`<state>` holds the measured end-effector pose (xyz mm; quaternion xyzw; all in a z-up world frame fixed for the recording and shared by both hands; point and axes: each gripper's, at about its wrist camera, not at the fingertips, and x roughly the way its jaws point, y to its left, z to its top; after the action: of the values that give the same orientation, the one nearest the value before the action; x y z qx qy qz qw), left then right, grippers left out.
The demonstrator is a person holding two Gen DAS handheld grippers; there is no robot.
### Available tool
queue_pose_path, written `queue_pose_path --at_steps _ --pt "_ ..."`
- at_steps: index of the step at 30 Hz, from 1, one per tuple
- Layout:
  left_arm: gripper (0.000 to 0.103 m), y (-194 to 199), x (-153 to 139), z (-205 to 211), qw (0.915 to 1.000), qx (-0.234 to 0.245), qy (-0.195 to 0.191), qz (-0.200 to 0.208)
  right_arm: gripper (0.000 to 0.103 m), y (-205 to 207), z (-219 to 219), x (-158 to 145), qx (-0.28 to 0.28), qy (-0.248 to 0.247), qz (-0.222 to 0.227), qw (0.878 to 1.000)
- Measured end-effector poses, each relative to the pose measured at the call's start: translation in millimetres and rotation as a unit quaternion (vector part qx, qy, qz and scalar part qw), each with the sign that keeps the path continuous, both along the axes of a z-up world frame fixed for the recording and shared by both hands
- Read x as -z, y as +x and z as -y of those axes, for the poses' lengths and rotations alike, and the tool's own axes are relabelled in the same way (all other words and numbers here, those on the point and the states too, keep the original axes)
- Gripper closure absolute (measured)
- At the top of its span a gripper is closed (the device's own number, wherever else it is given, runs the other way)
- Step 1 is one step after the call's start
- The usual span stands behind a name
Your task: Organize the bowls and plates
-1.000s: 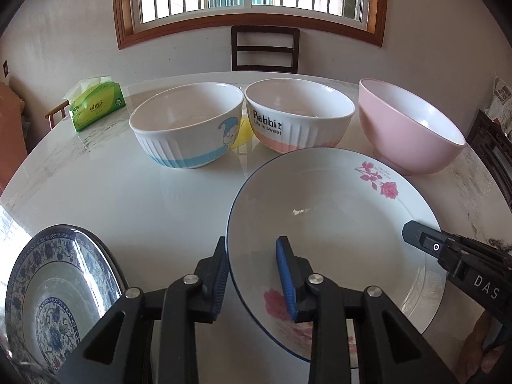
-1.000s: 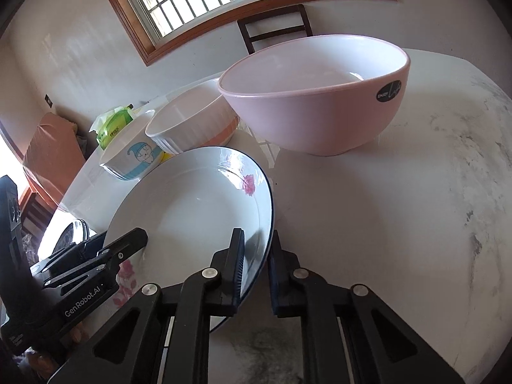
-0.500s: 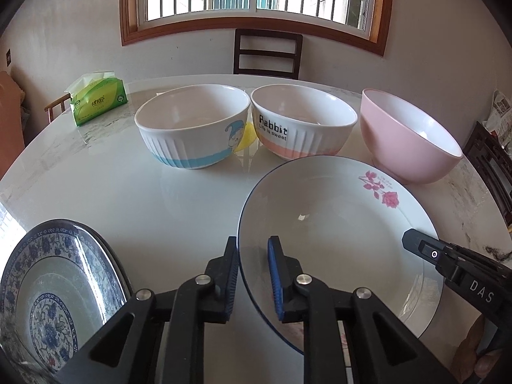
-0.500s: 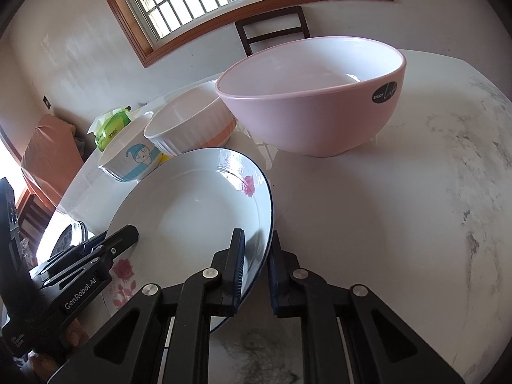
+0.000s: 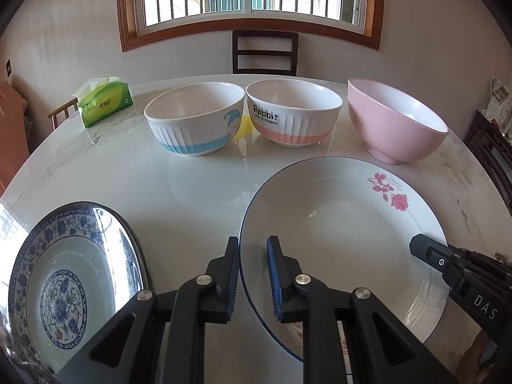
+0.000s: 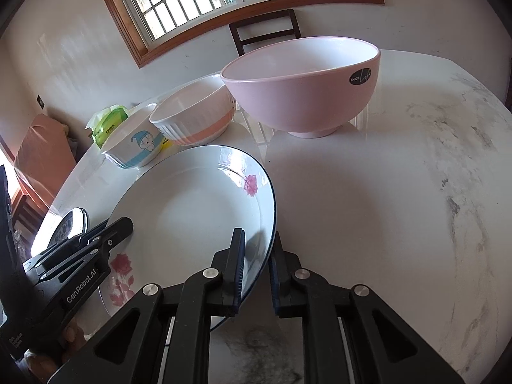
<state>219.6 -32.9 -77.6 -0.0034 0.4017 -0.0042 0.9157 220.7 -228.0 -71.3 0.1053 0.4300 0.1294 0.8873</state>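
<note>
A white plate with pink roses and a thin blue edge (image 5: 336,240) (image 6: 192,217) lies near the table's front. My left gripper (image 5: 253,249) has its pads closed on the plate's left rim, one finger over the plate and one outside it. Over at the right rim, my right gripper (image 6: 257,240) is shut on the plate and casts a shadow there; its tip (image 5: 419,249) shows in the left wrist view. A blue-and-white patterned plate (image 5: 64,281) (image 6: 72,224) sits to the left. Behind stand a blue-banded bowl (image 5: 195,118), a "Rabbit" bowl (image 5: 294,112) and a pink bowl (image 5: 393,121) (image 6: 304,86).
A green tissue pack (image 5: 102,102) rests at the table's far left. A dark chair (image 5: 265,52) stands behind the table under the window. Something small and yellow (image 5: 244,126) lies between the two ribbed bowls. The marble table (image 6: 400,192) stretches right of the plate.
The left gripper's jaws narrowed onto the rose plate's left rim, and that hand drew back a little, showing more of the blue-and-white plate. The right gripper kept its grip.
</note>
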Motion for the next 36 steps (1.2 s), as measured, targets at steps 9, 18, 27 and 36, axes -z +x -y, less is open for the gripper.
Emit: queue_pose_path --at_steps 9,18,27,36 --pt "0.085 -20.8 -2.1 2.1 0.9998 0.003 -0.011 -0.014 0.09 -31.3 4.4 -3.9 0.013 0.004 0.019 1.0" --pt "0.085 -31.5 -3.8 -9.5 0.9993 -0.008 -0.025 -0.027 0.09 -49.4 4.1 -6.8 0.011 0.012 0.026 1.0" --pt "0.086 -42.5 -15.3 -26.4 0.9991 -0.022 -0.031 -0.017 0.09 -62.7 -6.0 -14.8 -0.002 0.014 0.037 0.999" --pt "0.086 -55.8 -25.1 -50.7 0.9984 -0.037 -0.04 -0.013 0.09 -68.3 -22.4 -26.5 -0.017 0.011 0.046 0.999"
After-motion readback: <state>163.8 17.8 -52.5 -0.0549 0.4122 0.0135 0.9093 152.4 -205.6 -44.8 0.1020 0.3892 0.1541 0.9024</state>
